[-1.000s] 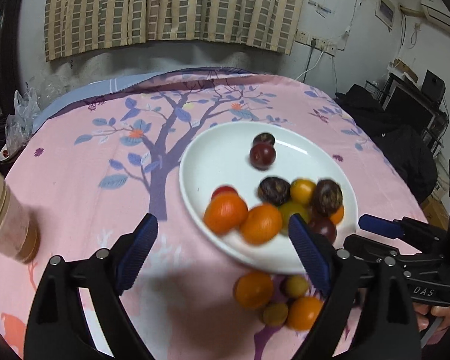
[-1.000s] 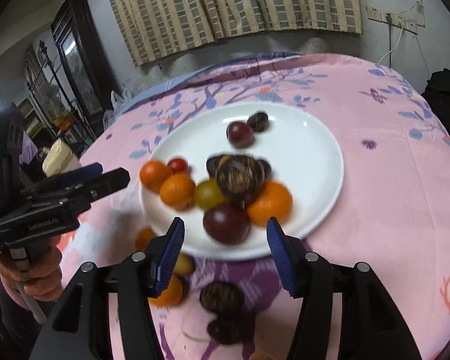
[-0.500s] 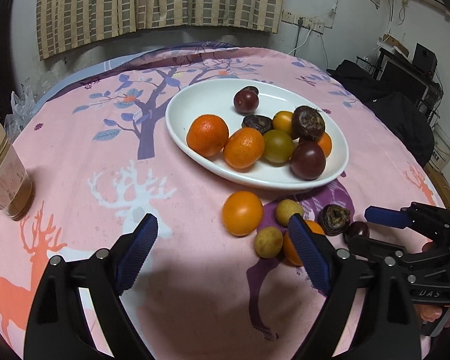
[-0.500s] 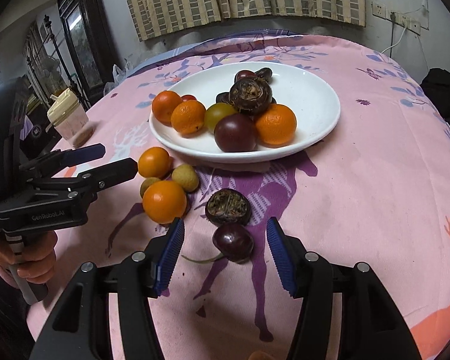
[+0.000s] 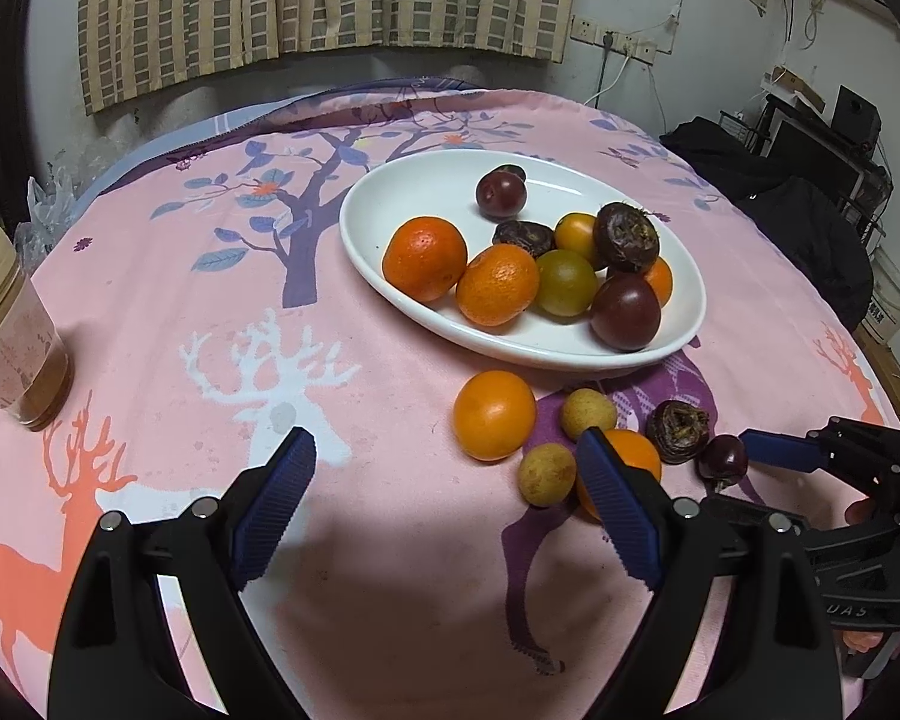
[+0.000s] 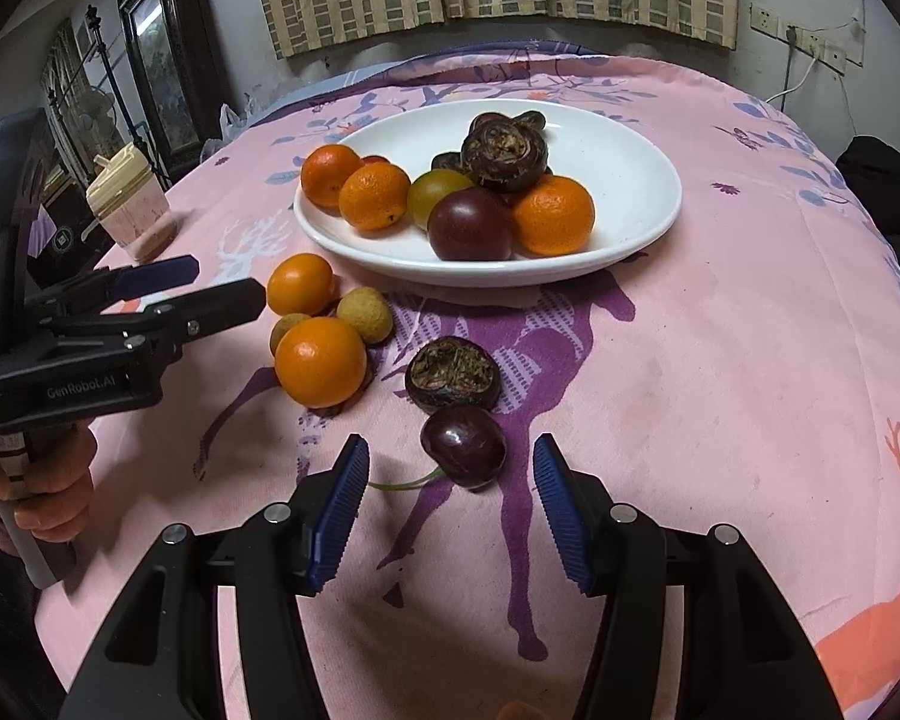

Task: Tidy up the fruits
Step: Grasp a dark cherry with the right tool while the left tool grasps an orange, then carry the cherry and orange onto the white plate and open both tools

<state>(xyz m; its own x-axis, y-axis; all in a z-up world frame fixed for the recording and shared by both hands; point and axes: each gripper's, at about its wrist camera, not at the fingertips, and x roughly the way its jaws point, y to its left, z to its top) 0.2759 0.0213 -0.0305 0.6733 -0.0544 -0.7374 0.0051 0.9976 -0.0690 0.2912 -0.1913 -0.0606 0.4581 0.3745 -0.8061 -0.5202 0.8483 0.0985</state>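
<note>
A white plate (image 5: 390, 192) holds several fruits: oranges, dark plums, a green one and dark brown ones. In front of it on the pink cloth lie two oranges (image 5: 494, 414), two small longans (image 5: 588, 413), a dark brown fruit (image 6: 453, 373) and a cherry (image 6: 463, 446). My left gripper (image 5: 444, 447) is open just short of the nearer orange, nothing between its fingers. My right gripper (image 6: 450, 453) is low over the cloth and its jaws are closing. The cherry lies between its fingertips, and the pads do not touch it.
A jar with a cream lid (image 5: 6, 324) stands at the cloth's left edge. A person's hand (image 6: 48, 492) holds the left gripper (image 6: 225, 282) beside the loose oranges. Dark bags (image 5: 810, 228) lie beyond the table's right side.
Both grippers drew back from over the plate and sank toward the loose fruit, then kept still. The right jaws have narrowed a little around the cherry.
</note>
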